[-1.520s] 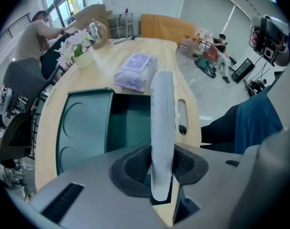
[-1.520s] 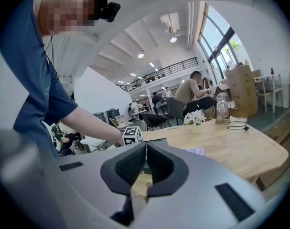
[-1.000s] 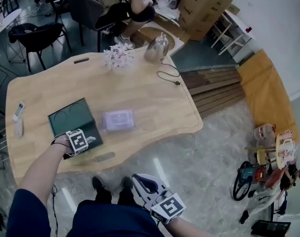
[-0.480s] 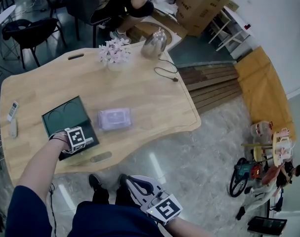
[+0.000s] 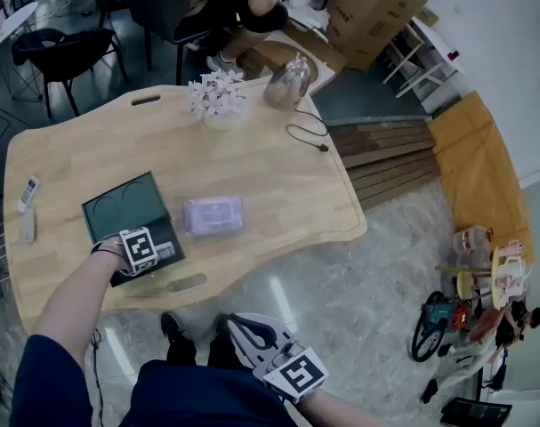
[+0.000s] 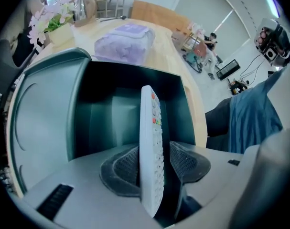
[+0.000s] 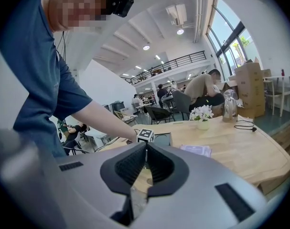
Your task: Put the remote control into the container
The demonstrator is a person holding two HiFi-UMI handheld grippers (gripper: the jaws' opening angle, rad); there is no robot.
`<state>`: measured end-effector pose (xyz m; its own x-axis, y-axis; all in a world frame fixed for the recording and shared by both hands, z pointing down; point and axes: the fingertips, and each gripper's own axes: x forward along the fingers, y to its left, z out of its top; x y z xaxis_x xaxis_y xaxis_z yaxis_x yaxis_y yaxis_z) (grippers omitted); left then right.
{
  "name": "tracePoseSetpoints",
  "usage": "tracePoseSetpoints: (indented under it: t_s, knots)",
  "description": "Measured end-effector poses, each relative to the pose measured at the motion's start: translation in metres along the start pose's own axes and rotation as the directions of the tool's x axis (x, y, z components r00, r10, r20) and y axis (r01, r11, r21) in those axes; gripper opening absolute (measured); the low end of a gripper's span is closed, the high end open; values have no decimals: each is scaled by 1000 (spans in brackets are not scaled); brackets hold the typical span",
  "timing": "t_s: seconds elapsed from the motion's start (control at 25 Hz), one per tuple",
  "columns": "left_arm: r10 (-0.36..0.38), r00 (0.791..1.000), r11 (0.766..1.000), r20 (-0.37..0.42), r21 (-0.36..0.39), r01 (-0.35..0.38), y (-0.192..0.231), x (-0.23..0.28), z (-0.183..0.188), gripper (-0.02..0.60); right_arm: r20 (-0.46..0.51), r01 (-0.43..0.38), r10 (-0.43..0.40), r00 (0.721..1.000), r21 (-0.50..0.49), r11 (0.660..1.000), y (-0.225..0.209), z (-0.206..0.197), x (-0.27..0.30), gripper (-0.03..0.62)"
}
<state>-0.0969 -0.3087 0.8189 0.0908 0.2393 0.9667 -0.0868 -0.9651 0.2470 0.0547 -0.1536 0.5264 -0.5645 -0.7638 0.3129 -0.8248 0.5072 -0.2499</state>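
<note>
1. Step in hand: the release. The left gripper [image 6: 153, 160] hangs over the dark green container [image 5: 127, 210], which sits near the front left edge of the wooden table [image 5: 270, 149]
2. Tool state: the left gripper's jaws are opening. The white remote control [image 6: 151, 137] stands on edge between them, lying against the left pad, with a dark gap showing at the right pad, so the grip appears to be let go
3. Position of the task's thing: the remote control points down into the deeper, darker part of the container, button side turned to the right pad. Whether its far end already rests on the floor of the container cannot be told
4. Idle tool: the right gripper [image 7: 145, 165] is held low beside the person's body, well apart from the table, jaws together and nothing between them
5. Nearby, not involved: a pale packet [image 5: 214, 213] lies just beside the container
6. Next move, as judged: widen the jaws until both pads clear the remote control, then lift the left gripper straight up so that neither pad drags it back out or tips it over the rim
</note>
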Motion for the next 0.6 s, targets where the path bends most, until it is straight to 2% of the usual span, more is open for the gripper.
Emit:
tracePoseSetpoints:
  t_s: [0.16,0.44,0.52,0.6]
  knots:
    - [68,997,998,41,-4,-68,5,-9,7,290,3,-20,20,1000,-10,1000,3,3,3,18]
    - [140,988,990,61,-10,-140,7,-16,4,293,13,-43,43,999,-20,999,7,10,2,18]
    - [185,978,983,101,-14,-184,8,-25,9,293,16,-47,47,999,-27,999,7,12,1,18]
    - [244,954,970,174,-29,-243,7,-42,17,293,20,-58,59,998,-38,998,8,14,1,18]
